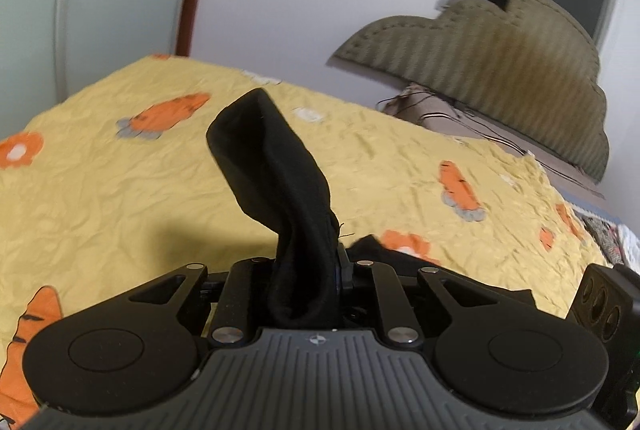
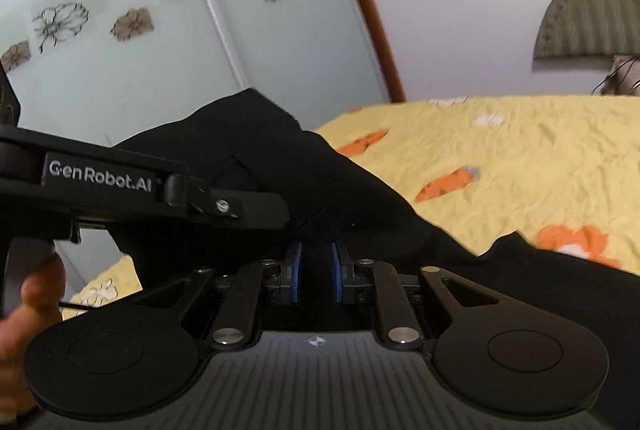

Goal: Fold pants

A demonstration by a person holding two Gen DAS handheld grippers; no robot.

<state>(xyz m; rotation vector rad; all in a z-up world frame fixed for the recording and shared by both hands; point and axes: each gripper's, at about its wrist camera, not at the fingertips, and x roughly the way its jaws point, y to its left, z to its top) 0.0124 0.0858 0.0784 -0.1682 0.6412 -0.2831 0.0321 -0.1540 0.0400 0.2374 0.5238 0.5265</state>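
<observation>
Currently both the left gripper (image 1: 306, 266) and the right gripper (image 2: 318, 270) have their fingers clamped on bunched black pants (image 2: 248, 157), lifted above the bed (image 1: 120, 197), so folding appears barely begun.

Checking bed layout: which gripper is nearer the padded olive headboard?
Left. The left gripper, shut on black pants, sits closer to the headboard; the right gripper is farther away.

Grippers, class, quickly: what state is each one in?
Left gripper: shut on the black fabric pants.
Right gripper: shut on the same pants.
</observation>
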